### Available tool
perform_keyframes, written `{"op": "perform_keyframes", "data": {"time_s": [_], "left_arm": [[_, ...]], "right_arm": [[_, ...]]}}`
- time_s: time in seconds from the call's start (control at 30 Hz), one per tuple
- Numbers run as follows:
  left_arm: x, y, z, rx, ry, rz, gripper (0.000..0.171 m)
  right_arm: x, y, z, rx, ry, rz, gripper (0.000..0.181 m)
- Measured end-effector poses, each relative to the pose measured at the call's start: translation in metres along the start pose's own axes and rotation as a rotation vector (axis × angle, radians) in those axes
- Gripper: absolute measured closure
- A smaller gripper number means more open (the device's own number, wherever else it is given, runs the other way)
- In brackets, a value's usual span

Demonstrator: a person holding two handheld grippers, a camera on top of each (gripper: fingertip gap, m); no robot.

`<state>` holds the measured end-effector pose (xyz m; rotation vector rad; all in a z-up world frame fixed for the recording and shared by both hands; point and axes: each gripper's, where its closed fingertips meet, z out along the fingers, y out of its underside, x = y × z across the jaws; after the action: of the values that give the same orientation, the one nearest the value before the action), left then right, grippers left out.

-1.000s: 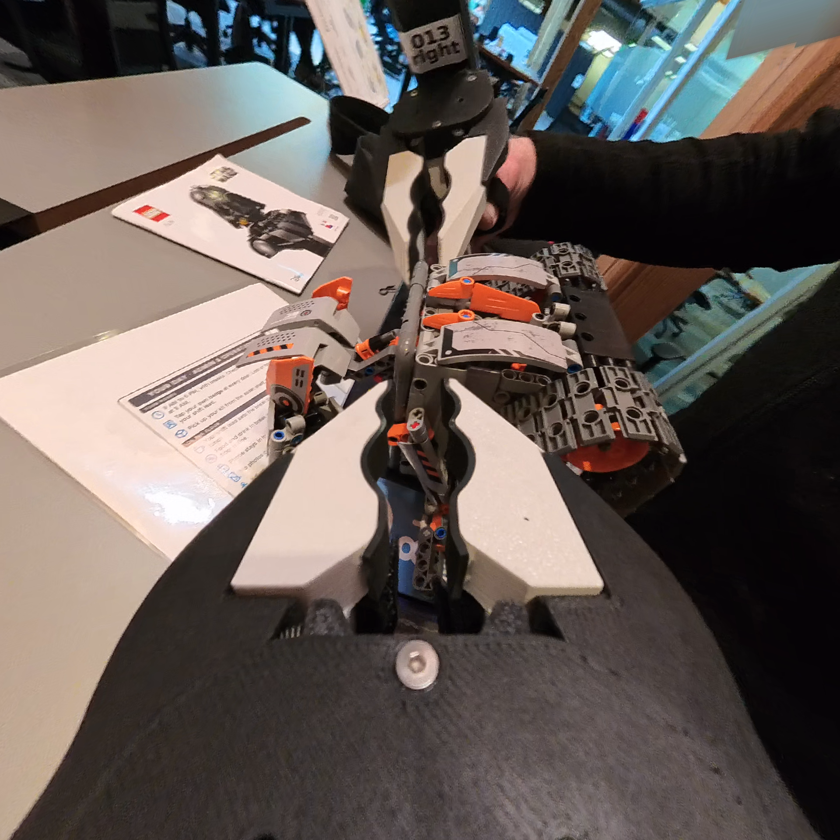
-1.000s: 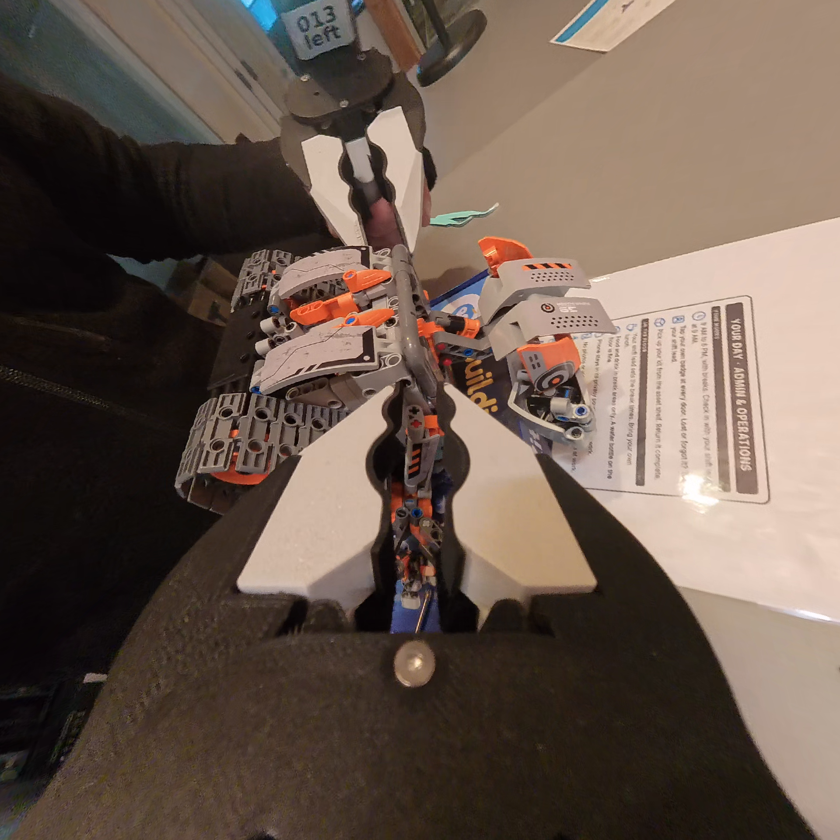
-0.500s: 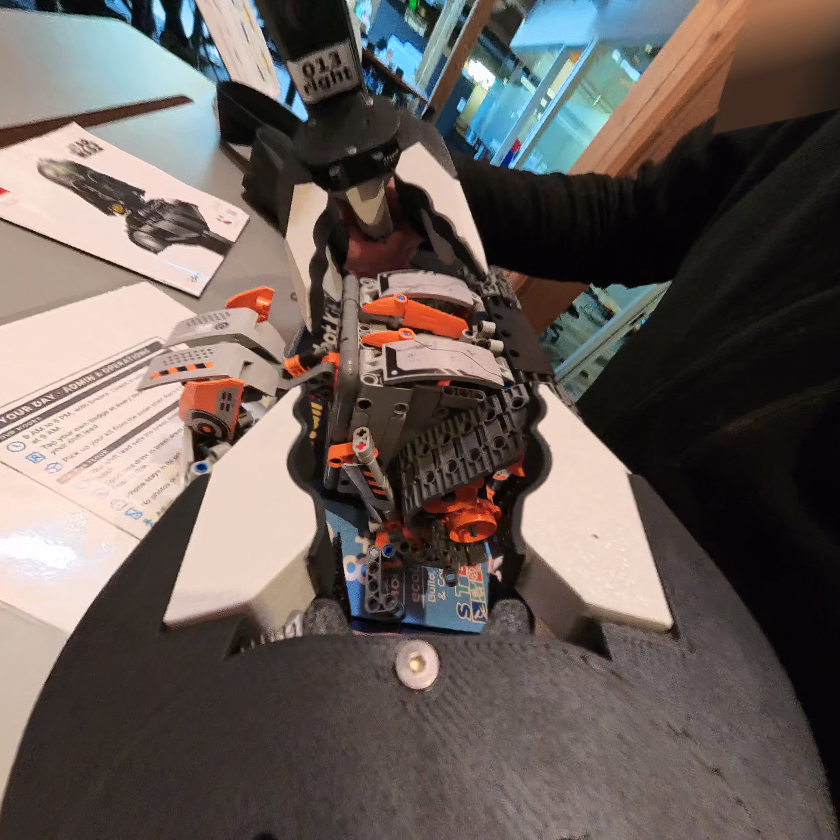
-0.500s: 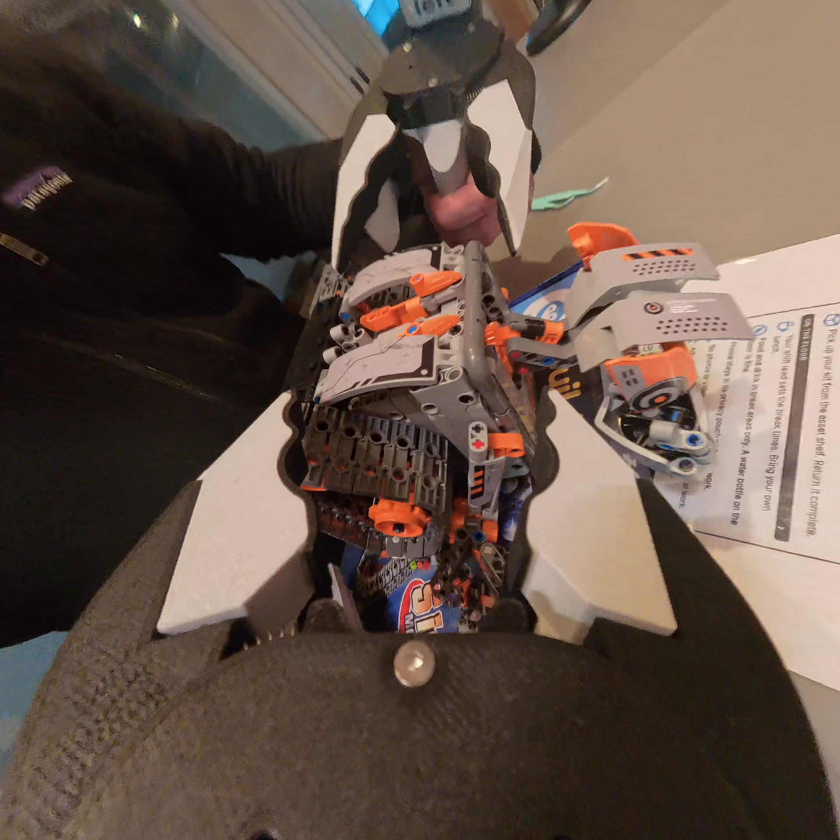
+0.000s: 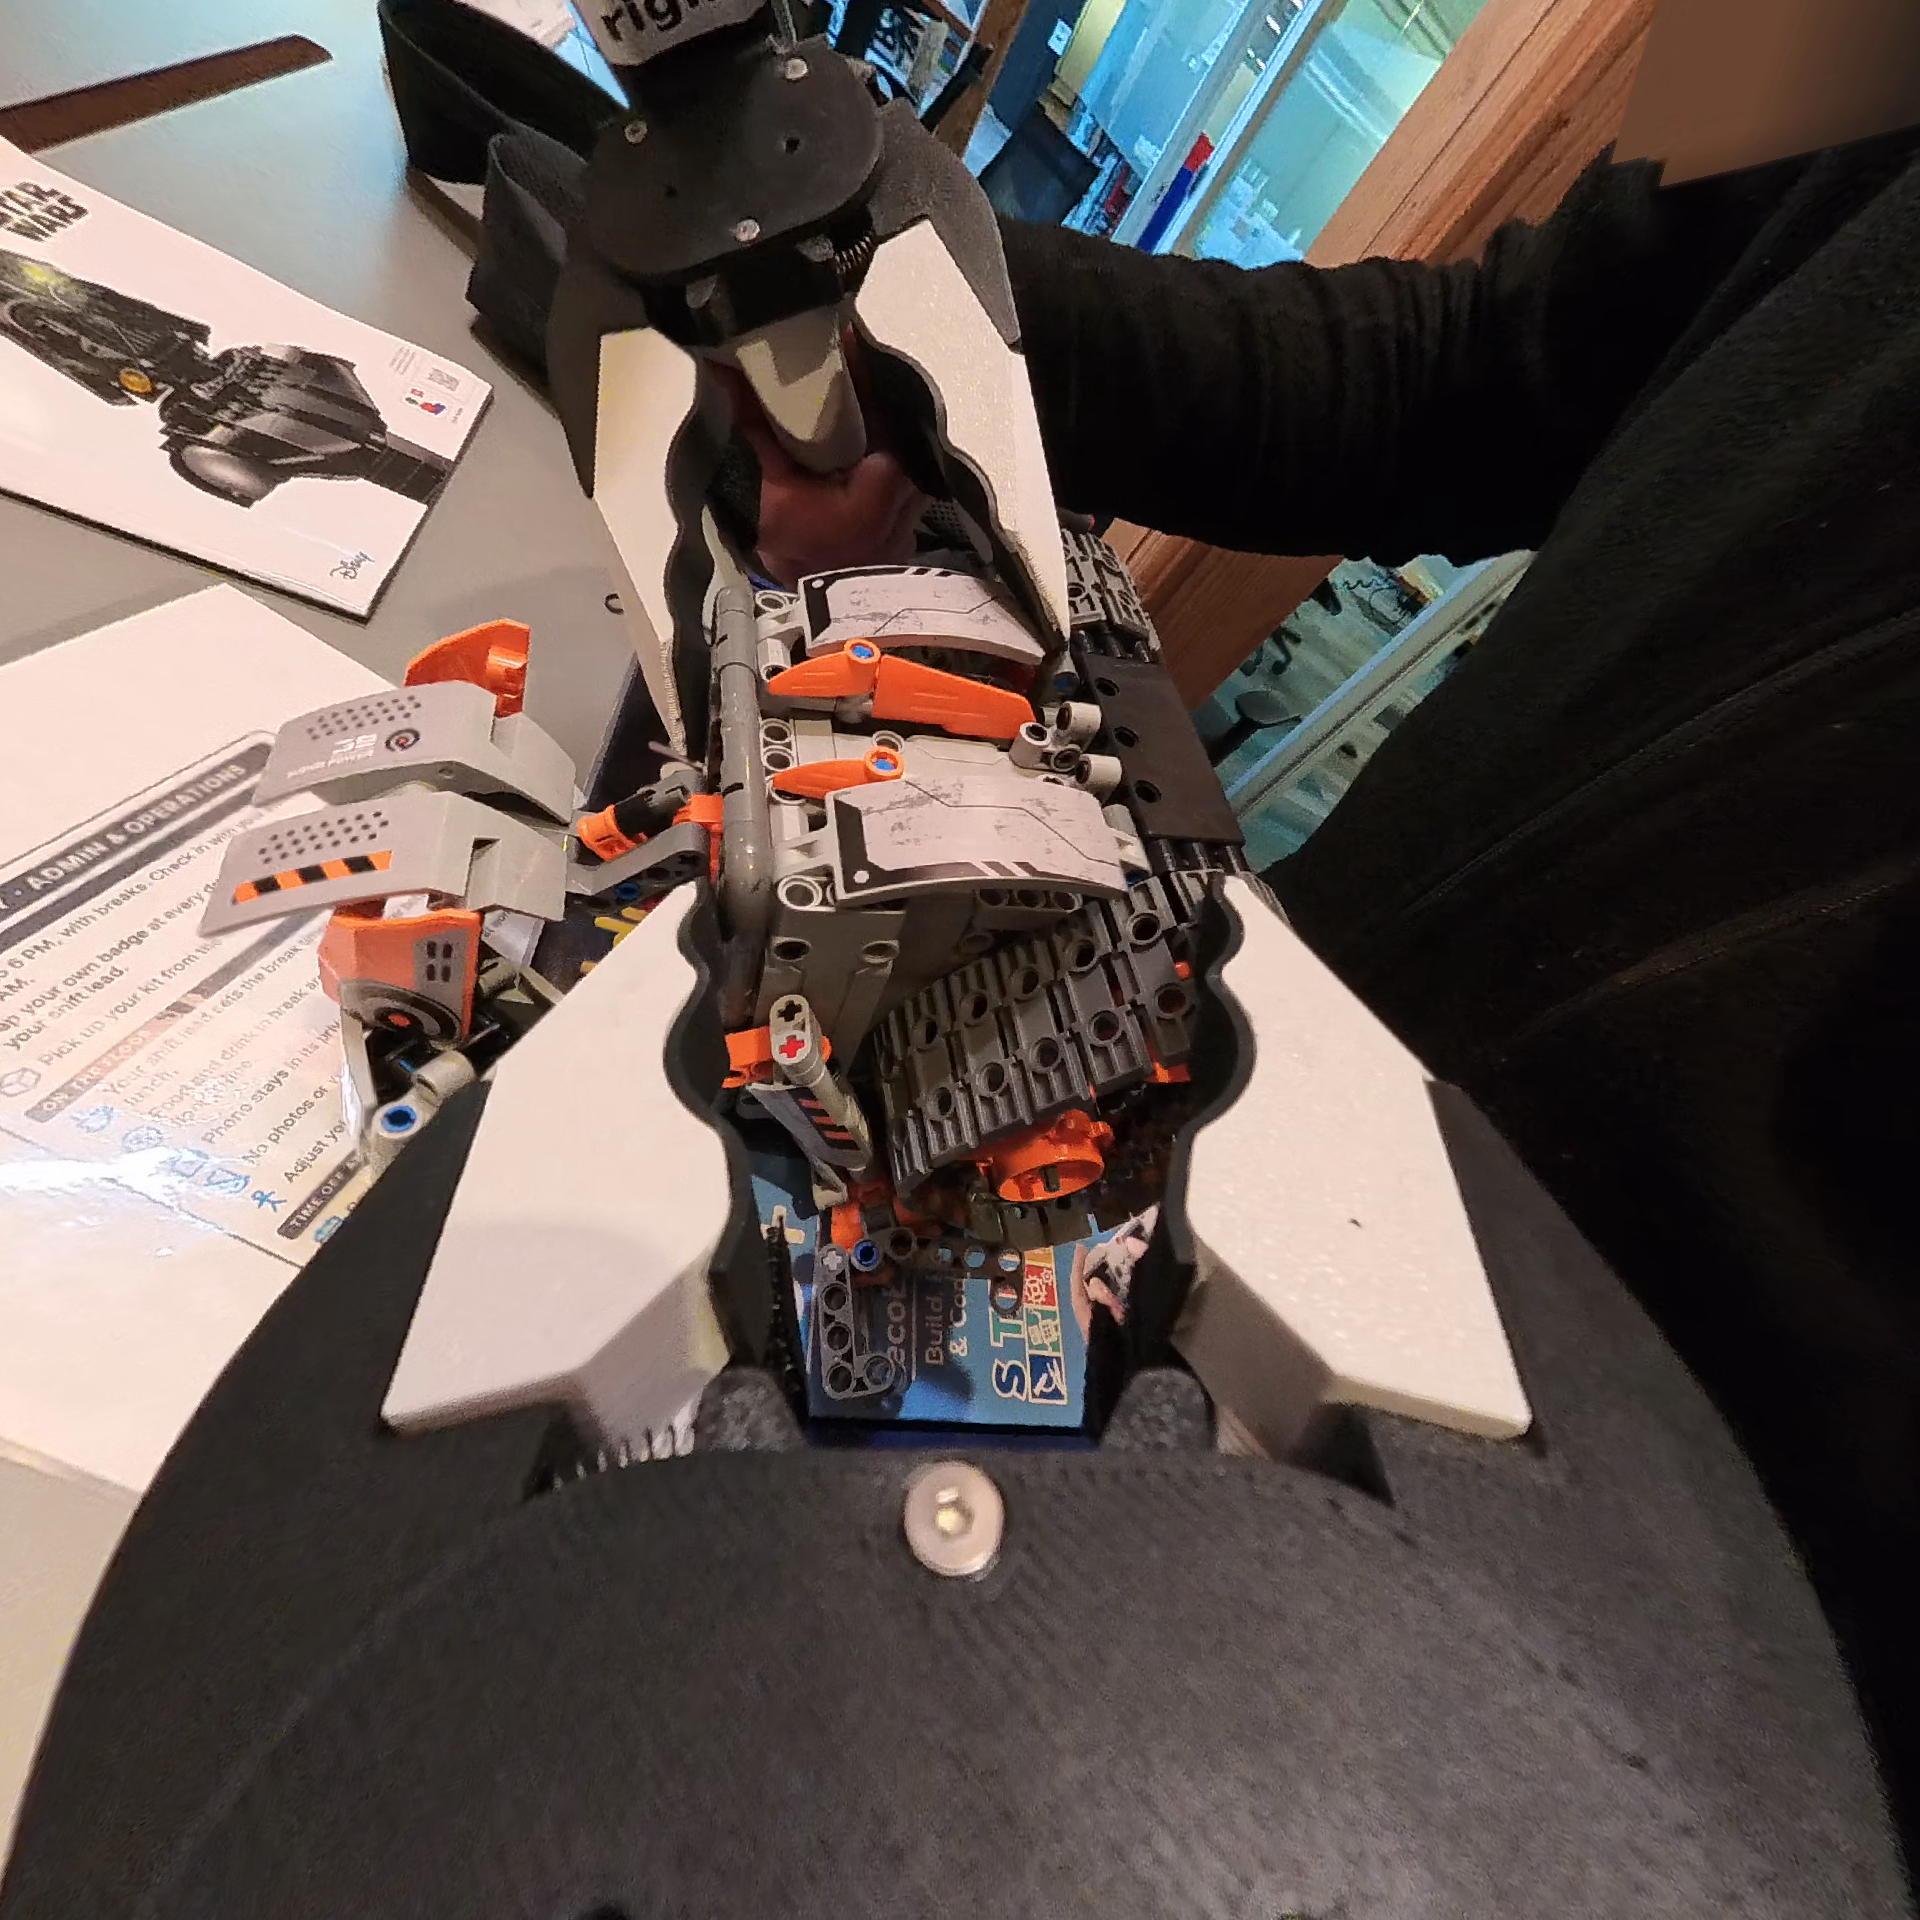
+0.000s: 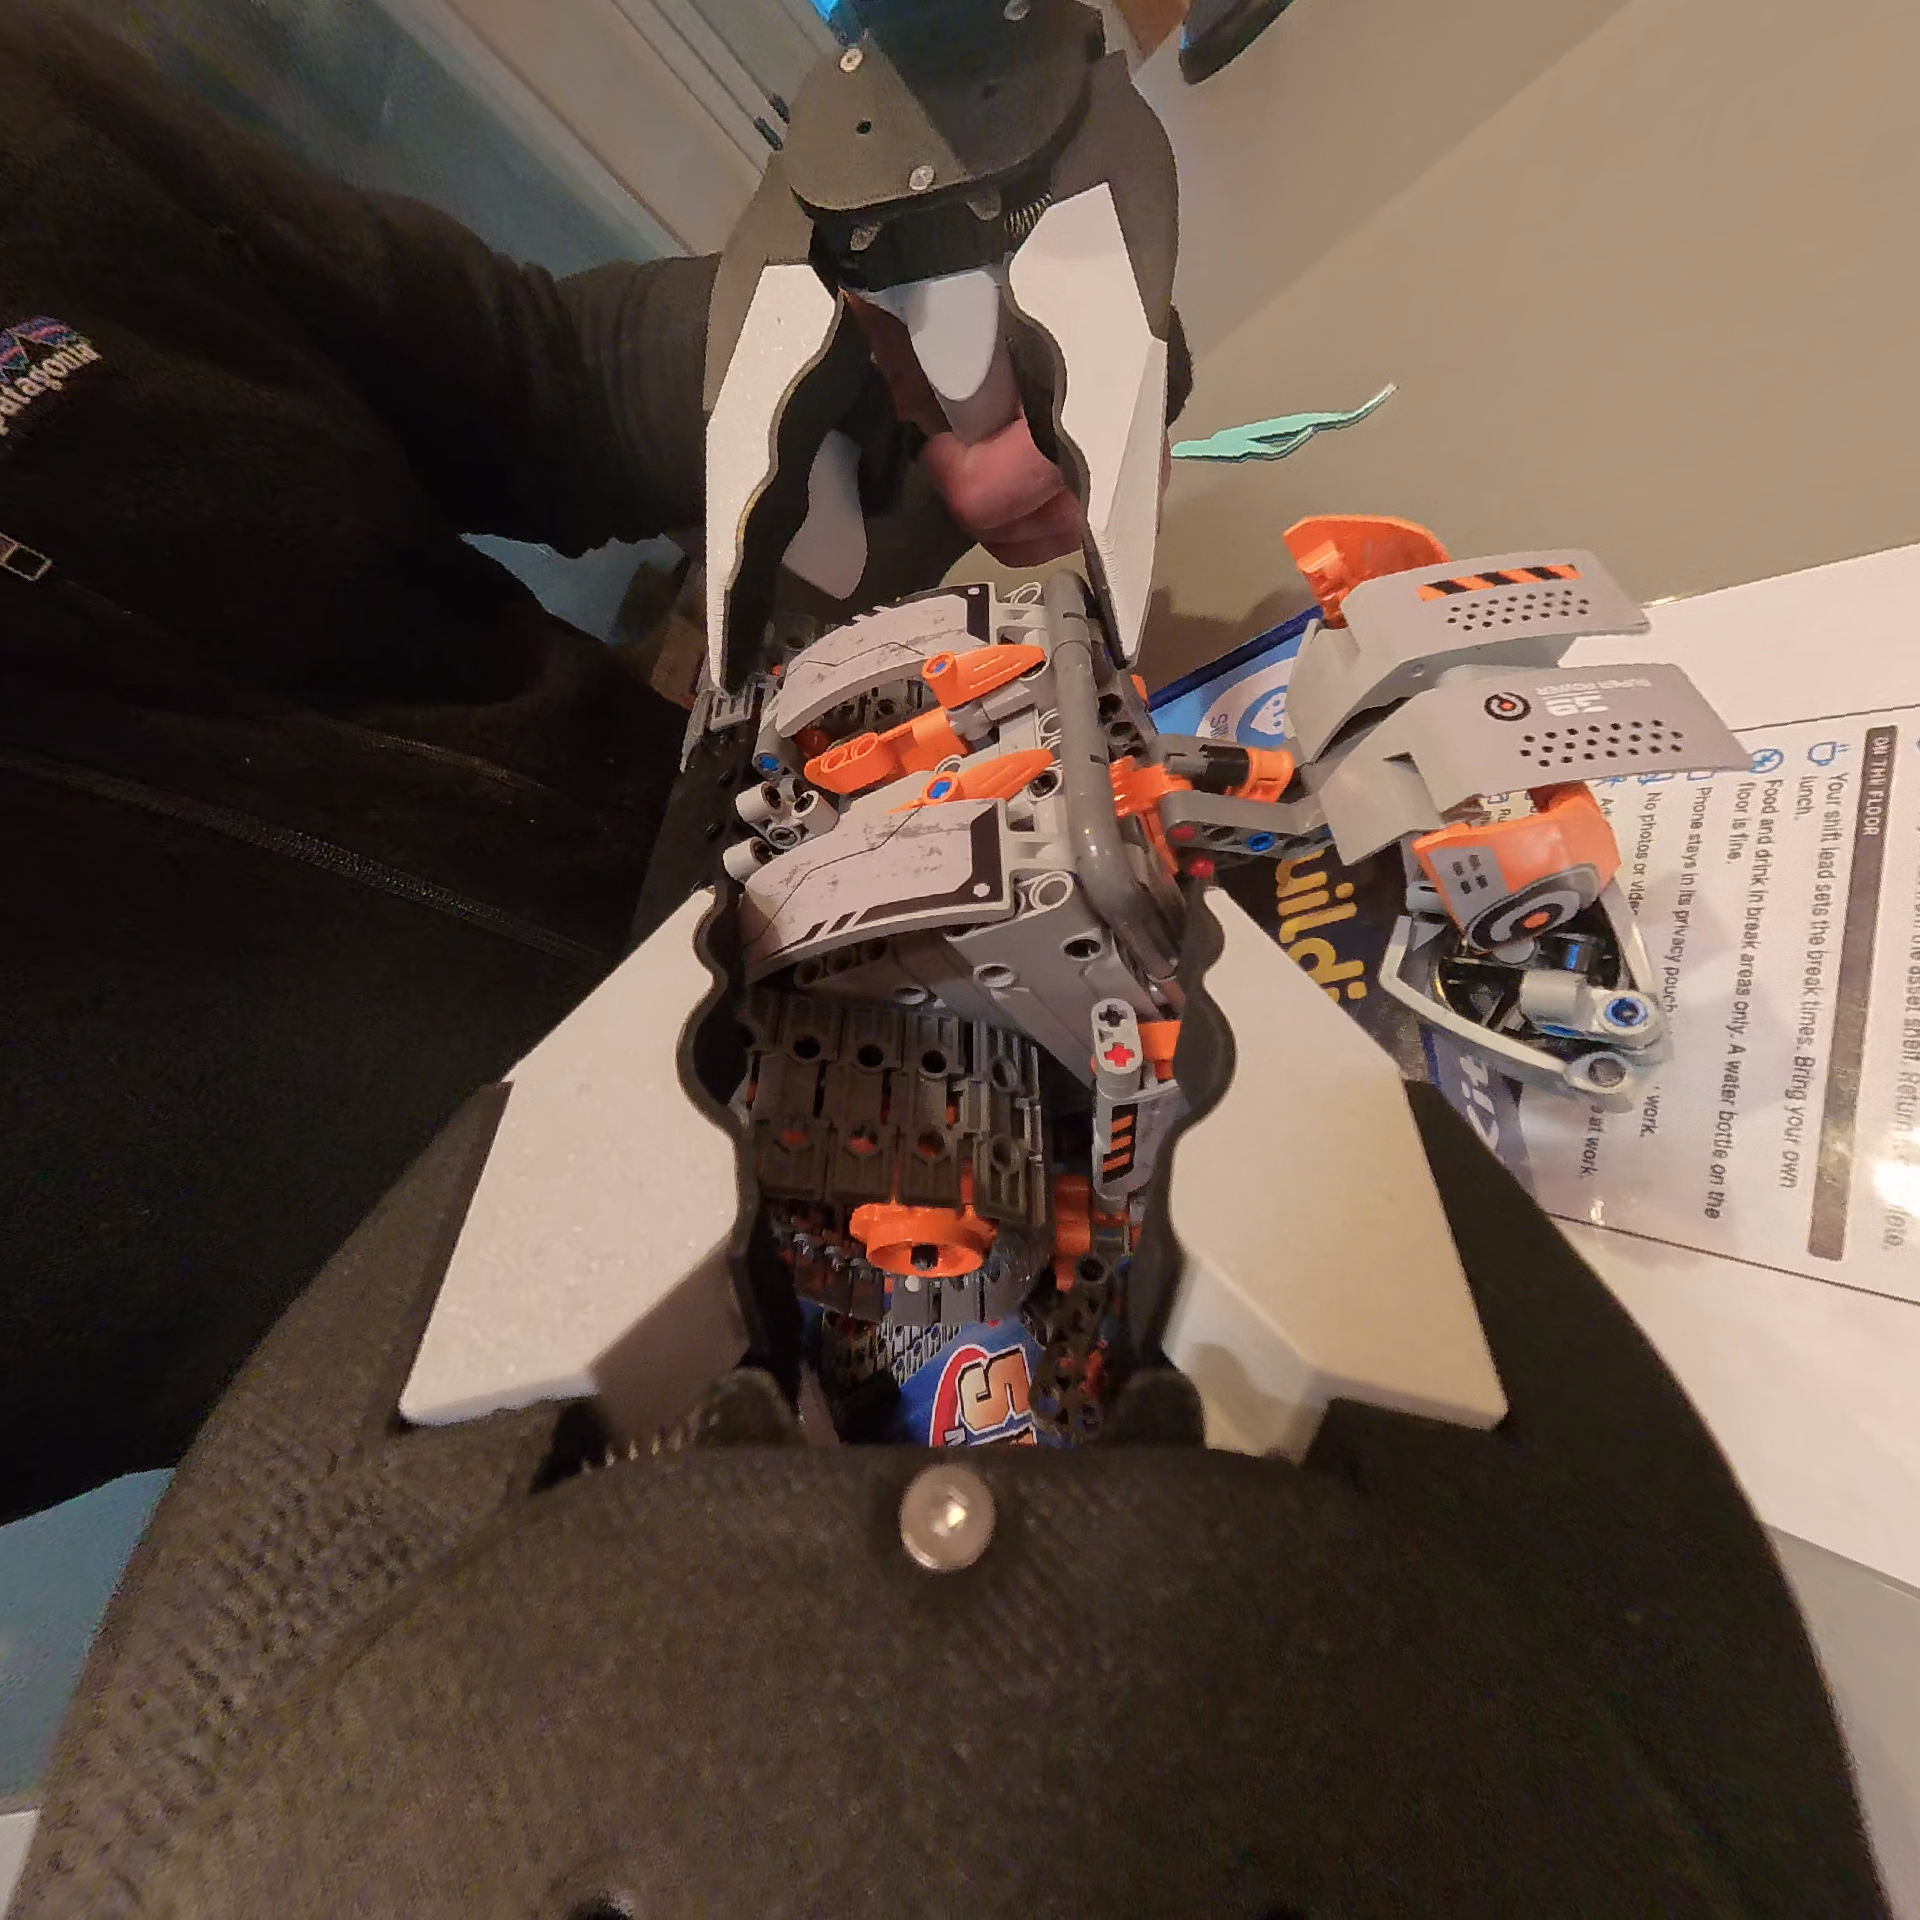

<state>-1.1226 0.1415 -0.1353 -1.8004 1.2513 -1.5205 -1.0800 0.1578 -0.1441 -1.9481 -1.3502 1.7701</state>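
A brick-built tracked vehicle [image 5: 977,831] in grey, orange and black sits between both grippers, over a blue printed box [image 5: 966,1340]. My left gripper [image 5: 961,914] is open wide, its white fingers [image 5: 582,1091] on either side of the near end and the dark track [image 5: 1039,1049]. My right gripper [image 5: 847,623] faces it, open around the far end. In the right wrist view my right gripper [image 6: 961,904] straddles the vehicle [image 6: 883,873] and its track [image 6: 894,1091], with the left gripper [image 6: 925,655] opposite. A grey and orange side pod [image 5: 395,831] [image 6: 1486,727] sticks out.
A picture booklet [image 5: 208,343] and a laminated white sheet [image 5: 125,935] [image 6: 1766,987] lie on the grey table [image 6: 1558,312]. A teal scrap [image 6: 1278,431] lies farther off. A person's dark sleeve [image 5: 1299,395] and body are close on the track side. Across from one pair of fingers to the other is roughly 6 centimeters. My left gripper's tips are some 30 centimeters from the teal scrap [image 6: 1278,431].
Both grippers were shut on the vehicle's thin grey bar a second ago. They have opened wide and now stand around the body and track. Both views have moved closer.
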Motion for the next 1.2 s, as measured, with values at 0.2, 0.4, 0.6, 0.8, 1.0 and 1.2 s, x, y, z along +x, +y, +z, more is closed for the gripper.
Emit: {"op": "perform_keyframes", "data": {"time_s": [0.2, 0.4, 0.6, 0.8, 1.0, 1.2], "left_arm": [[0.004, -0.001, -0.003, -0.033, -0.041, 0.08, 0.091], [0.008, -0.006, -0.004, -0.078, -0.112, 0.204, 0.094], [0.007, -0.005, -0.002, -0.111, -0.146, 0.252, 0.104], [-0.004, -0.008, -0.005, -0.045, -0.157, 0.166, 0.104], [0.017, -0.014, -0.036, 0.027, -0.244, 0.11, 0.081], [0.039, 0.053, -0.021, -0.066, -0.485, 0.094, 0.076]], "right_arm": [[-0.006, -0.003, 0.0, -0.023, 0.049, -0.081, 0.102], [-0.011, -0.008, -0.003, -0.05, 0.161, -0.222, 0.108], [-0.015, -0.003, -0.002, -0.076, 0.19, -0.223, 0.107], [-0.006, -0.004, -0.004, -0.025, 0.158, -0.149, 0.107], [-0.002, -0.005, -0.004, -0.022, 0.145, -0.124, 0.108], [-0.003, -0.006, -0.003, -0.02, 0.151, -0.127, 0.108]]}}
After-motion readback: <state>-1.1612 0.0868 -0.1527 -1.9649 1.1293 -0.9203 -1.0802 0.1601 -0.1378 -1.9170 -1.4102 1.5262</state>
